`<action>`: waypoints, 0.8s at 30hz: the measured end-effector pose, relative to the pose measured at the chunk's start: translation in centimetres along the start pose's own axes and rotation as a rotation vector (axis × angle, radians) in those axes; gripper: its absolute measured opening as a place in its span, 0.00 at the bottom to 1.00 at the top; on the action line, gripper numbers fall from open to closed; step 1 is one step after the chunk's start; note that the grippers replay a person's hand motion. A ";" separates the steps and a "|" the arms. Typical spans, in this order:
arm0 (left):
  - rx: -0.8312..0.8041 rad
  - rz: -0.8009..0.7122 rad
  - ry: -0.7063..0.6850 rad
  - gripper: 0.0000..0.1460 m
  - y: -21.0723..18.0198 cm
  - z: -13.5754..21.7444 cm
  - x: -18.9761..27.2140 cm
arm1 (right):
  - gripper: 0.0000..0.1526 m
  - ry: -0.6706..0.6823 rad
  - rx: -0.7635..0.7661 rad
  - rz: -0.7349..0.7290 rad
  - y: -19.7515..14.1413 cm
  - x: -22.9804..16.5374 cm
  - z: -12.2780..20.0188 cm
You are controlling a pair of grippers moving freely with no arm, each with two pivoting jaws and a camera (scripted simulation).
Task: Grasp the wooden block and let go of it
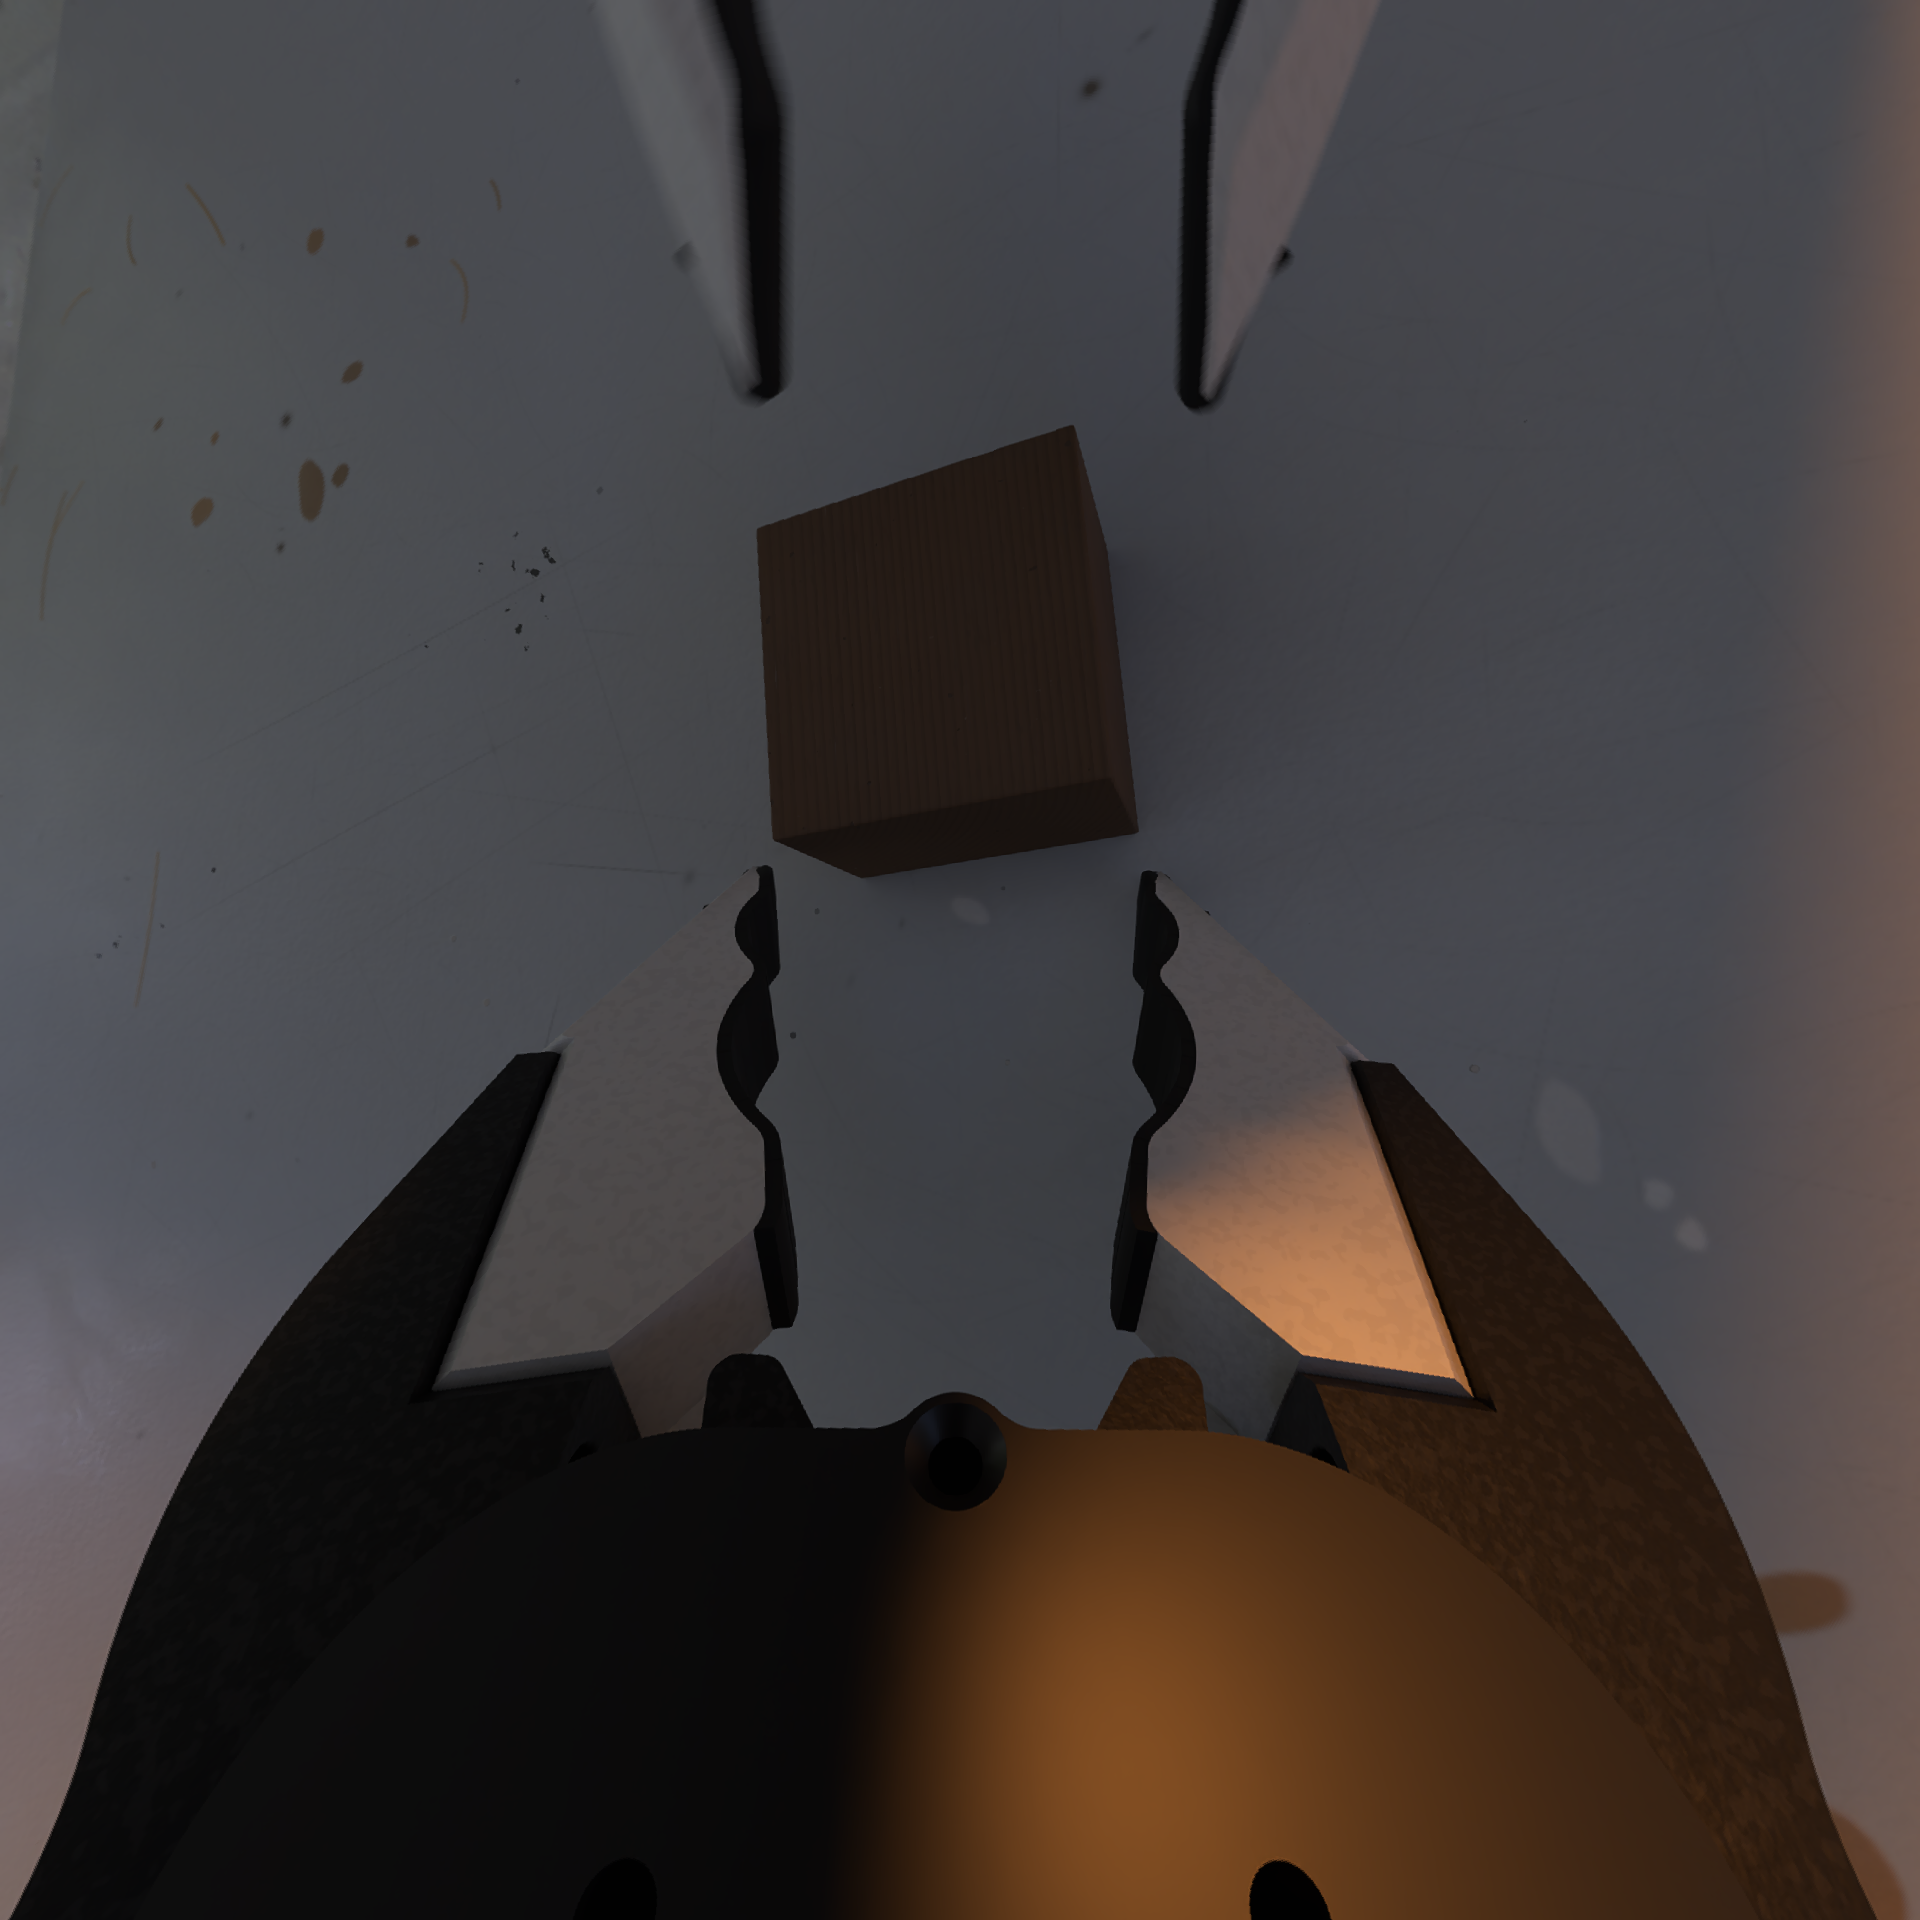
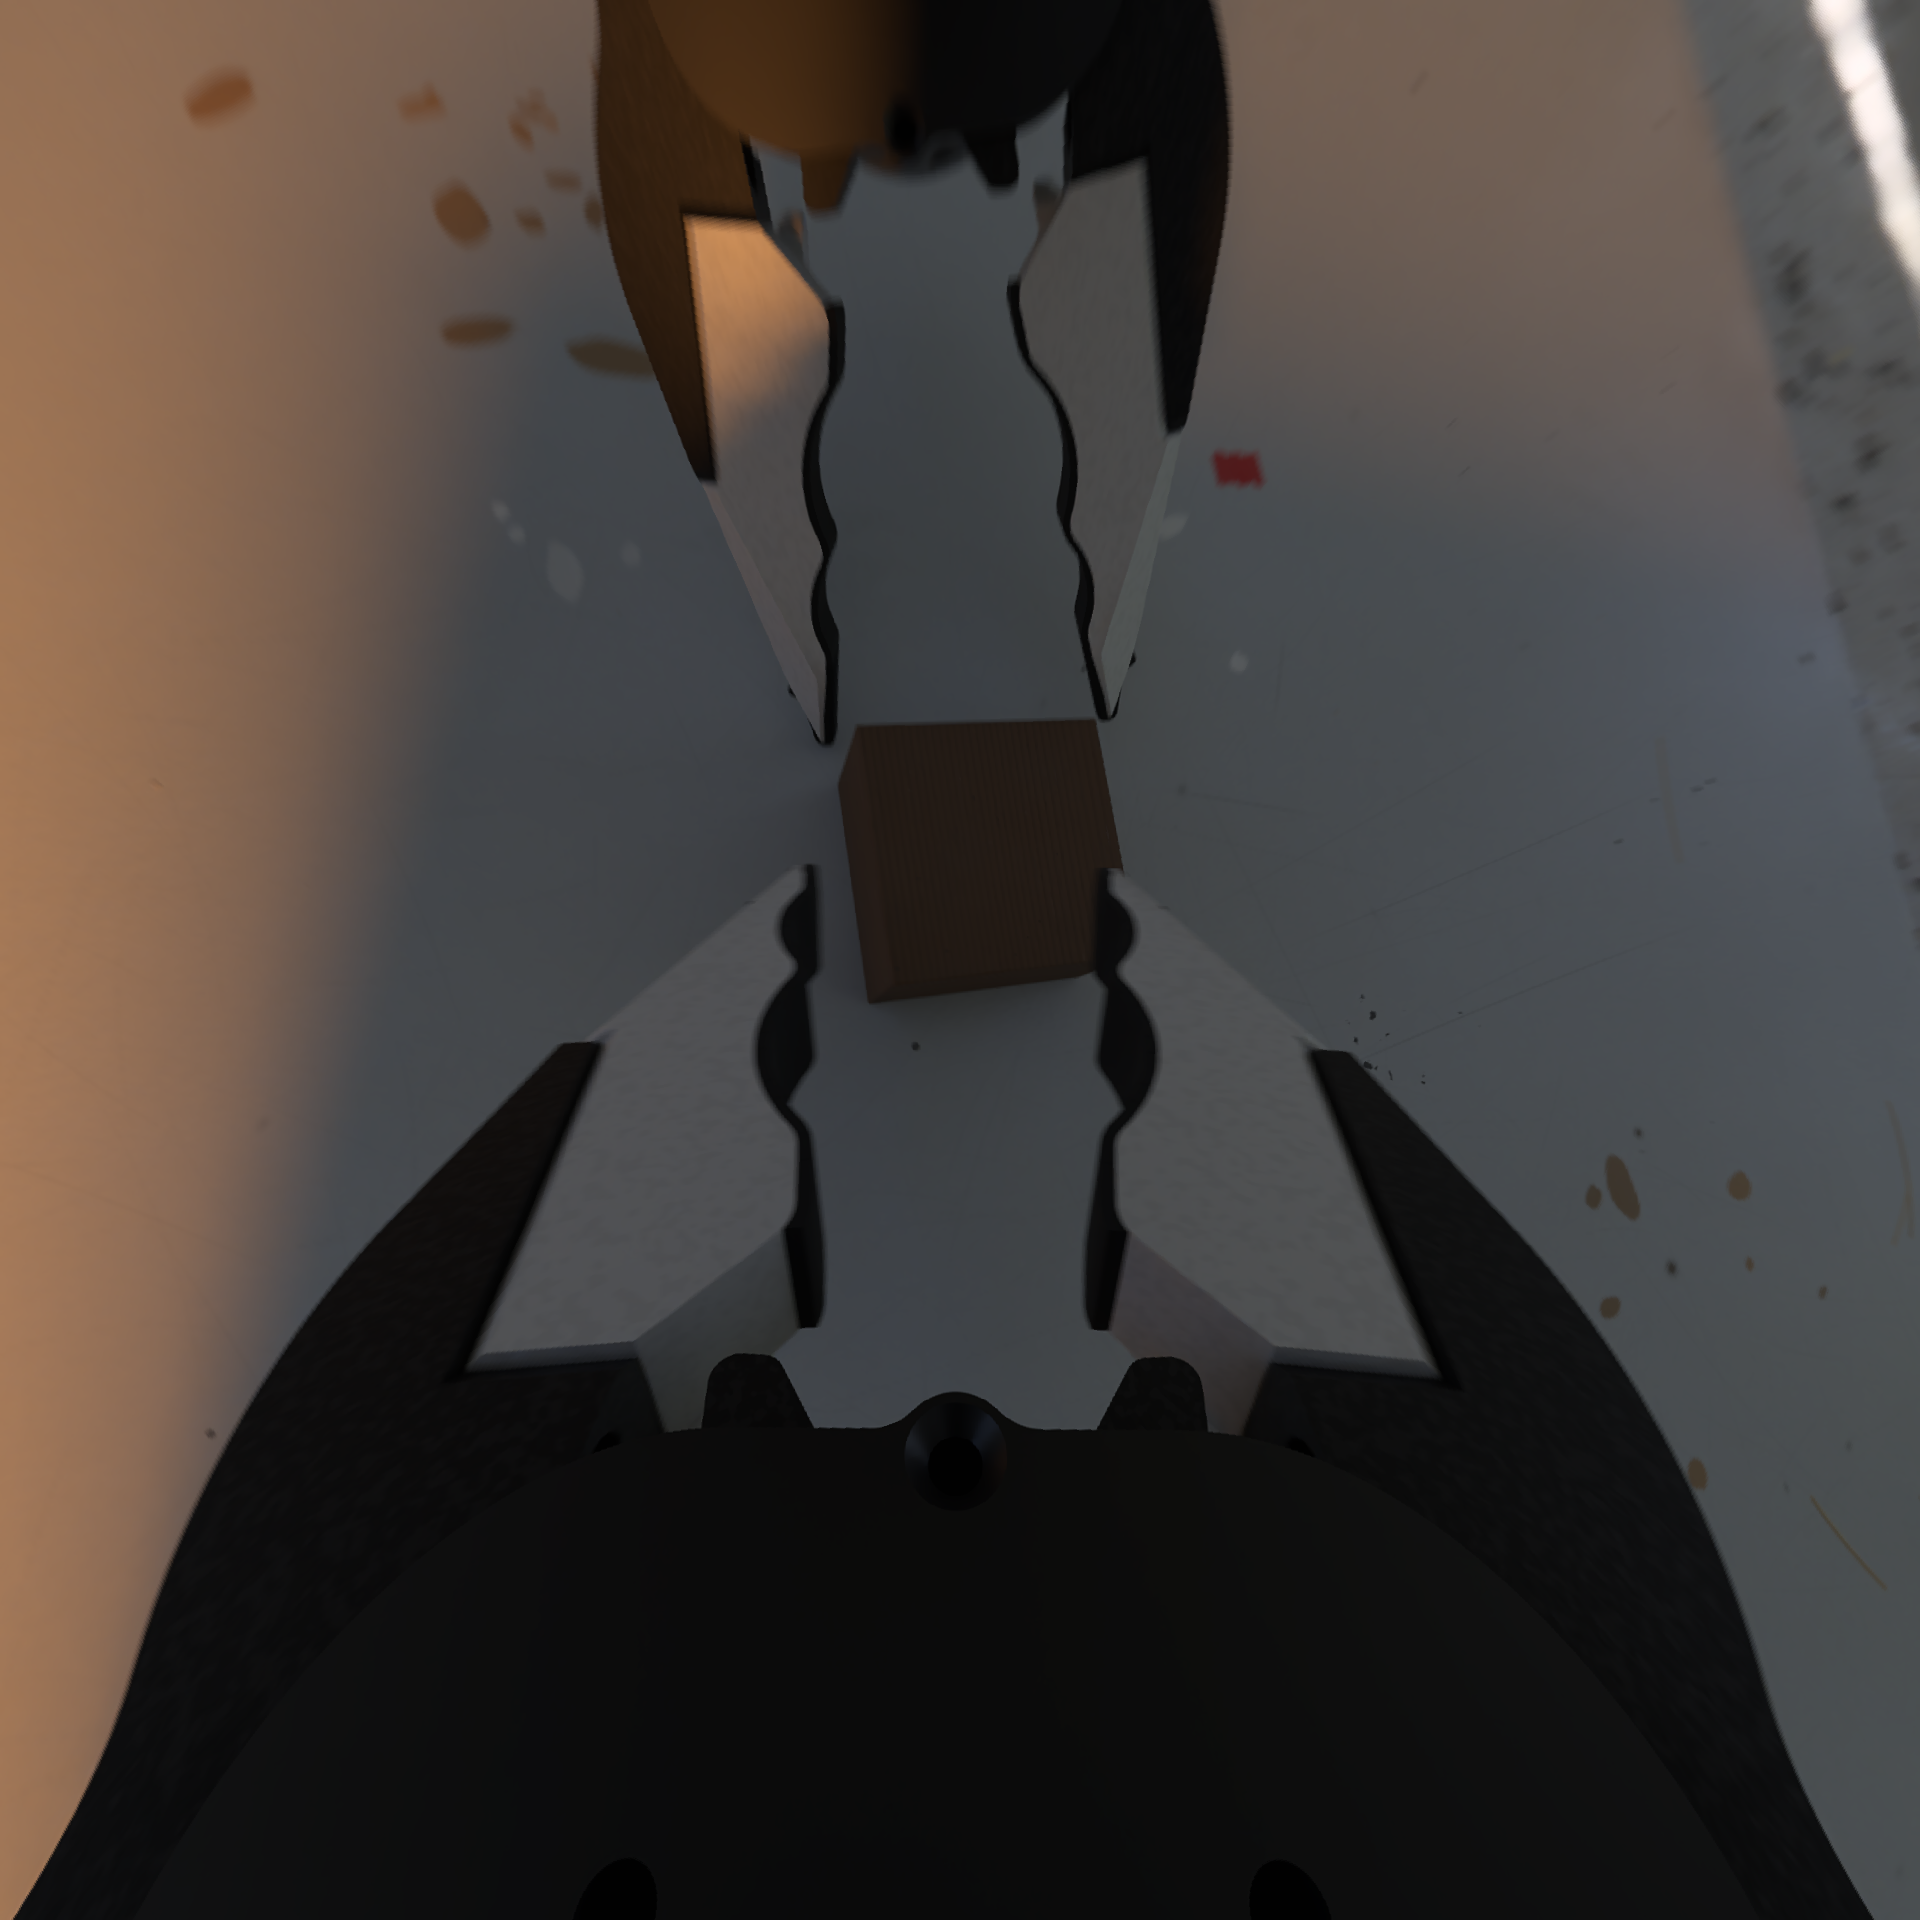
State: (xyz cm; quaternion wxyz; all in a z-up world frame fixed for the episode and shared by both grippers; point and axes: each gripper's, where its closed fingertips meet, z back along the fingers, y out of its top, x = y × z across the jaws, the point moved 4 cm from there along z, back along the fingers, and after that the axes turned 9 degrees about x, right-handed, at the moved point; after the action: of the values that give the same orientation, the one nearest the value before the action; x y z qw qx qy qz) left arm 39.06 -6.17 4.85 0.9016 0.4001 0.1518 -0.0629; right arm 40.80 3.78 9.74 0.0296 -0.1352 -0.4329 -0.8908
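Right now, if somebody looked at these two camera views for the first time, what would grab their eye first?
The brown wooden block stands out first, resting alone on the pale, speckled table. Two open pairs of fingers face it from opposite sides: the left hand-held gripper just short of it, the right hand-held gripper with its fingertips alongside the block's near end. A warm orange glow tints one side of each view.

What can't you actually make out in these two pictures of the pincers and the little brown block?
- Wooden block: its underside and far faces are turned away in both wrist views.
- Right gripper, left wrist view: only its fingers show; the top edge cuts off the body.
- Left gripper, right wrist view: its body is cropped by the top edge.
- Small red mark on the table: too small and blurred to identify.
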 end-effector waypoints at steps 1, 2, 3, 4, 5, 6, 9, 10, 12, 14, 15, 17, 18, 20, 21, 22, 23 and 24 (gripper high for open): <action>0.000 0.006 -0.004 0.47 0.0 0.0 0.0 | 0.44 0.031 -0.044 0.001 -0.3 0.4 -0.5; 0.001 0.012 -0.007 0.48 0.0 0.0 -0.1 | 0.55 0.059 -0.090 0.000 -0.7 0.7 -1.3; 0.002 0.016 -0.008 0.48 0.0 0.0 -0.1 | 0.63 0.081 -0.125 0.006 -1.0 1.0 -2.1; 0.002 0.017 -0.007 0.48 0.0 -0.1 -0.1 | 0.68 0.106 -0.159 0.015 -1.2 1.1 -2.9; 0.001 0.018 -0.006 0.48 0.0 -0.1 -0.1 | 0.73 0.131 -0.189 0.020 -1.4 1.3 -3.7; 0.000 0.018 -0.004 0.48 0.0 -0.1 0.0 | 0.75 0.155 -0.214 0.016 -1.6 1.4 -4.4; 0.000 0.018 -0.002 0.48 0.0 -0.1 0.0 | 0.74 0.223 -0.263 -0.013 -2.2 1.9 -6.1; 0.000 0.016 -0.002 0.48 -0.1 -0.1 0.0 | 0.72 0.249 -0.277 -0.018 -2.4 1.9 -6.5; 0.003 0.014 -0.001 0.48 -0.1 -0.1 0.0 | 0.67 0.297 -0.281 -0.042 -2.7 1.7 -7.0; 0.006 0.014 0.002 0.48 -0.1 -0.1 -0.1 | 0.64 0.313 -0.260 -0.052 -2.7 1.7 -7.2; 0.007 0.015 0.003 0.48 -0.2 -0.1 -0.1 | 0.63 0.311 -0.250 -0.052 -2.7 1.7 -7.1; 0.010 0.017 0.001 0.48 -0.2 -0.1 -0.1 | 0.60 0.306 -0.228 -0.060 -2.7 1.7 -7.1; 0.012 0.018 0.001 0.48 -0.2 -0.1 -0.1 | 0.60 0.306 -0.215 -0.063 -2.8 1.7 -7.1; 0.013 0.018 0.004 0.48 -0.2 -0.1 -0.2 | 0.59 0.308 -0.198 -0.060 -2.8 1.8 -7.1; 0.014 0.017 0.005 0.48 -0.2 -0.1 -0.2 | 0.59 0.311 -0.194 -0.055 -2.8 1.8 -7.1; 0.014 0.018 0.007 0.48 -0.2 -0.1 -0.2 | 0.59 0.314 -0.192 -0.050 -2.8 1.8 -7.0; 0.016 0.020 0.008 0.48 -0.2 -0.2 -0.2 | 0.58 0.317 -0.193 -0.047 -2.8 1.9 -7.0; 0.017 0.022 0.010 0.49 -0.1 -0.2 -0.2 | 0.58 0.319 -0.194 -0.046 -2.8 1.9 -7.0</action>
State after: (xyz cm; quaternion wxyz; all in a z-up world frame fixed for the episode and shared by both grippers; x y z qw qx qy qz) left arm 38.82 -6.14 4.69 0.8980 0.4097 0.1515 -0.0523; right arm 36.99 0.18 3.93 0.0644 0.0153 -0.3378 -0.9389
